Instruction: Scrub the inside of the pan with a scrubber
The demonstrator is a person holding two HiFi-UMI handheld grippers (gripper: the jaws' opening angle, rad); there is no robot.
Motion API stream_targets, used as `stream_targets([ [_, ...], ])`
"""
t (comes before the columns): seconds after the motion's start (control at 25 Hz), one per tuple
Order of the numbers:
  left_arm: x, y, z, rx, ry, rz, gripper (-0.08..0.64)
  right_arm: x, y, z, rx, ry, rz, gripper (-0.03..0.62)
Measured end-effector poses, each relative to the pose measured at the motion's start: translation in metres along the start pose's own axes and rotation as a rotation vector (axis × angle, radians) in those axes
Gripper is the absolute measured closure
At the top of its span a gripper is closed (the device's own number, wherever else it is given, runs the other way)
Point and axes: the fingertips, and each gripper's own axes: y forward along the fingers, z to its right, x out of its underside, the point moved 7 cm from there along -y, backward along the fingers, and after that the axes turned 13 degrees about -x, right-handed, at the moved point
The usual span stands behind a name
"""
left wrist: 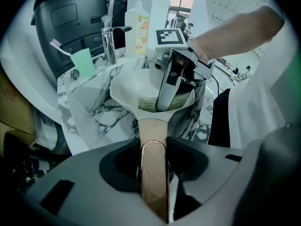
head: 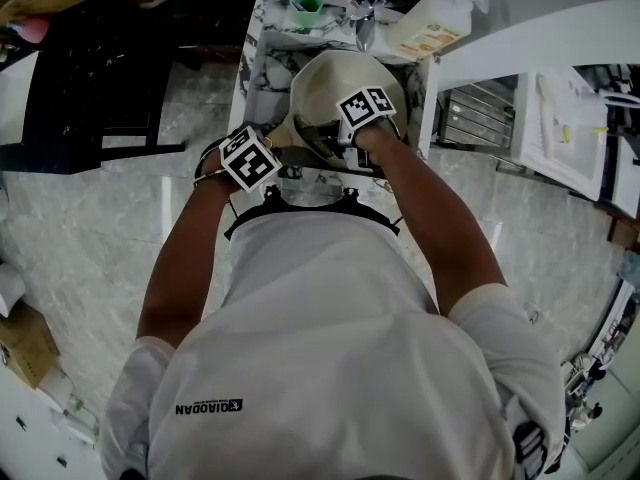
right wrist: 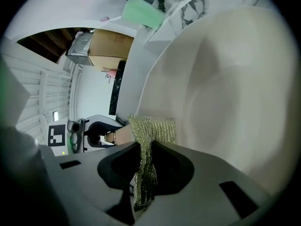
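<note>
Pan [head: 330, 88]: cream, over the marble sink [head: 258, 43]
Left gripper [left wrist: 153, 173]: jaws clamped on pan's wooden handle [left wrist: 151, 135]
Right gripper [right wrist: 143, 173]: pinching green scrubber [right wrist: 155, 128] against pan's inside
Shirt [head: 330, 348]: reads "QIAODAN"
Soap bottle [head: 430, 26]: label illegible

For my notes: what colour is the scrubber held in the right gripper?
The scrubber is a yellow-green mesh, clearest in the right gripper view.

Your pan [right wrist: 225, 93] looks smooth and matt cream inside. Its handle [left wrist: 153, 173] is pale satin wood with a shiny copper-coloured edge. The scrubber [right wrist: 151, 128] is rough, glittery woven mesh. In the left gripper view, at eleven o'clock from the pan, the tap [left wrist: 109, 41] is polished metal and the cup [left wrist: 83, 62] translucent green plastic.
</note>
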Motion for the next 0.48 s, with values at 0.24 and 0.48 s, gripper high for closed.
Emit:
stream_targets([
  [0.24, -0.001, 0.000, 0.001, 0.006, -0.002, -0.001, 0.383, 0.014, -0.009, 0.004, 0.013, 0.022, -0.084, 0.502],
  [0.48, -0.001, 0.000, 0.001, 0.005, -0.002, -0.003, 0.383, 0.026, -0.017, 0.006, 0.016, 0.056, -0.166, 0.502],
])
